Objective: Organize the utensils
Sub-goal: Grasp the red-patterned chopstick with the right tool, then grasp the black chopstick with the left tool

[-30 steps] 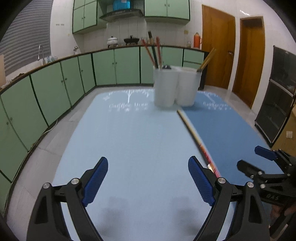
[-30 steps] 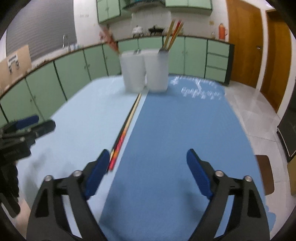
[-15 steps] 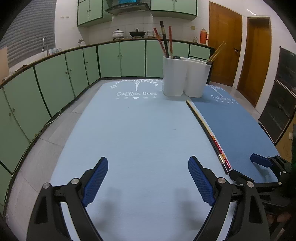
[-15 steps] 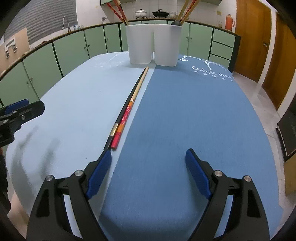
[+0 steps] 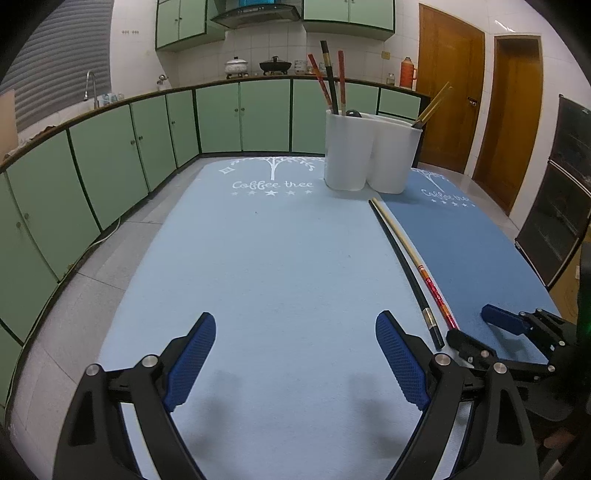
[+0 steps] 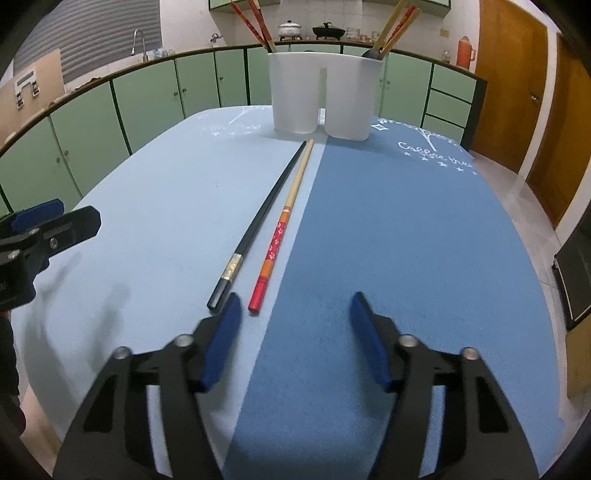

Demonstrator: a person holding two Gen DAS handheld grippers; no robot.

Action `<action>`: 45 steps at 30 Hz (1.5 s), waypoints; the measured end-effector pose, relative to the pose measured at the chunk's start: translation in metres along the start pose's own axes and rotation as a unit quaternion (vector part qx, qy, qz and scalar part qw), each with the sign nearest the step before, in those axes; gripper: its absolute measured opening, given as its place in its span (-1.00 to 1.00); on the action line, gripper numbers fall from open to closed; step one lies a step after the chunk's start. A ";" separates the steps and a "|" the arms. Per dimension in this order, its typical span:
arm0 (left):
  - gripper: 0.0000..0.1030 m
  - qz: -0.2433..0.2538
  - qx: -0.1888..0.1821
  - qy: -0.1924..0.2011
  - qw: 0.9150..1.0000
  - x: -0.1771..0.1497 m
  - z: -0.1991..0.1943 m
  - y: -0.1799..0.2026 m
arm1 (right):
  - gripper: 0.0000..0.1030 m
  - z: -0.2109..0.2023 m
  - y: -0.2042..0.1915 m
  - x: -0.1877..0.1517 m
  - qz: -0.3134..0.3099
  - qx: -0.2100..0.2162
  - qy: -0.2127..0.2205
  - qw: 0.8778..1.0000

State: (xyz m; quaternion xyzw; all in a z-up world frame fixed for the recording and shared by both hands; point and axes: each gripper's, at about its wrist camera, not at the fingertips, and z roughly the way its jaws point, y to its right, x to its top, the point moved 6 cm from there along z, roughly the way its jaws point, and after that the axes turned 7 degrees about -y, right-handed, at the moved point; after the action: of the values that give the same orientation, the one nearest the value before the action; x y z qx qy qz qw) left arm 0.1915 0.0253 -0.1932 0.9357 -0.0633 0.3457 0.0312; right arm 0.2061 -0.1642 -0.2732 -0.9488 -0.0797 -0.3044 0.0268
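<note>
The left gripper stands with its blue pads wide apart and nothing between them, low in the left wrist view, over the light blue mat. The right gripper is also released, its two pads spread and holding nothing, at the bottom of the right wrist view.

Two chopsticks lie side by side on the light blue mat, along its border with the dark blue mat. The black chopstick has a silver band near its thick end, and the red and wooden chopstick lies just to the right of it, close but apart at the thick ends. Their thin tips point up the frame toward the white utensil holder, near it but not touching. In the right wrist view the thick ends sit just above the left pad of the right gripper; whether the pad touches the black one I cannot tell, since this part is a little blurred.

The white utensil holder has two compartments and stands at the top centre of the right wrist view. Several red and wooden chopsticks lean in its left compartment, and more sticks with a dark rounded utensil stand in the right one.

In the left wrist view the right gripper appears at the lower right, just beside the ends of the two lying chopsticks.
</note>
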 end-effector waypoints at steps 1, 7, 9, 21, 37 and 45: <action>0.68 0.000 0.000 0.000 1.000 0.000 0.000 0.000 | -0.10 0.000 -0.001 0.000 0.002 0.001 0.003 1.000; 0.68 0.004 -0.002 -0.001 1.000 -0.001 0.000 0.006 | -0.79 -0.002 -0.014 -0.002 -0.020 0.009 0.018 1.000; 0.68 0.006 -0.003 -0.002 1.000 -0.001 0.002 0.009 | -0.88 -0.003 -0.013 -0.002 -0.019 0.016 0.020 0.999; 0.67 0.026 -0.018 -0.020 0.999 -0.009 0.014 0.043 | -0.90 -0.020 0.035 -0.013 0.038 0.021 0.023 0.999; -0.01 0.036 -0.045 -0.047 0.997 -0.020 0.042 0.101 | -0.90 -0.041 0.077 -0.021 0.068 0.020 0.038 0.997; -0.81 0.040 -0.039 -0.036 0.998 -0.020 0.042 0.110 | -0.90 -0.045 0.083 -0.019 0.075 0.026 0.045 0.996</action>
State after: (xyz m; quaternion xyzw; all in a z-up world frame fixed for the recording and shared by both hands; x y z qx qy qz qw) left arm 0.1877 -0.0862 -0.2363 0.9425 -0.1149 0.3096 0.0517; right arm 0.1786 -0.2535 -0.2480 -0.9366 -0.0151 -0.3414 0.0775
